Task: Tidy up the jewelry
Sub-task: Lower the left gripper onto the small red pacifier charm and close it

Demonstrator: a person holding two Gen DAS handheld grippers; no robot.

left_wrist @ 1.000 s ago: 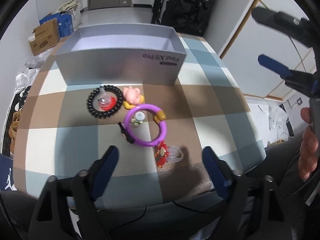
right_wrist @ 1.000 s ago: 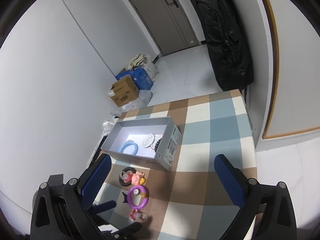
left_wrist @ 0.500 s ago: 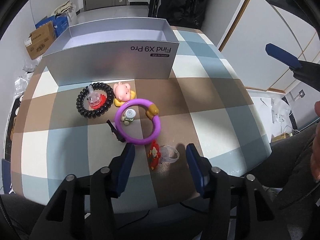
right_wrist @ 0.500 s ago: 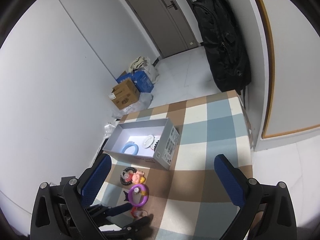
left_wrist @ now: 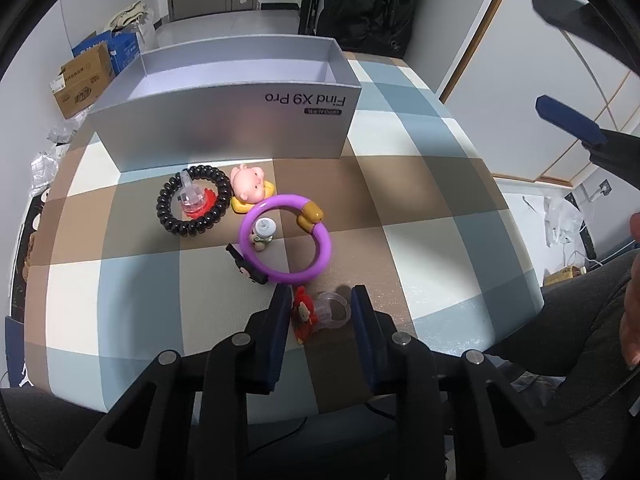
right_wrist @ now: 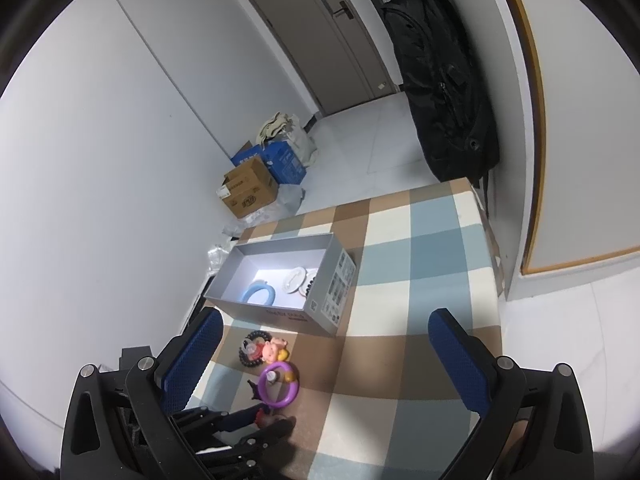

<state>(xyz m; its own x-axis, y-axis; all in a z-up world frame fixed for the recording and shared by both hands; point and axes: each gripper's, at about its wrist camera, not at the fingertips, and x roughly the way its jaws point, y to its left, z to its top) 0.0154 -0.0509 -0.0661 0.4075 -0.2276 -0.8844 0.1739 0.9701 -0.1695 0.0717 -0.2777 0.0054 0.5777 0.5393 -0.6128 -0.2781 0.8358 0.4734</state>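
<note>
Since a second ago left gripper [left_wrist: 320,312] jaws are closing around the red charm ring [left_wrist: 316,312], not yet pinching, right gripper [right_wrist: 328,352] gapes empty; blue ring [right_wrist: 260,294] and white piece [right_wrist: 295,279] boxed, near cluster unsorted.

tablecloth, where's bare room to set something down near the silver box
Free: the checked tablecloth right of the purple ring and silver box, out to the edge. Crowded: in front of the box, around the black coil bracelet and pink pig charm.

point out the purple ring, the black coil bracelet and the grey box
purple ring [left_wrist: 325,246], left wrist view, its right arc
black coil bracelet [left_wrist: 165,208], left wrist view, its left arc
grey box [left_wrist: 224,132], left wrist view, its near wall
</note>
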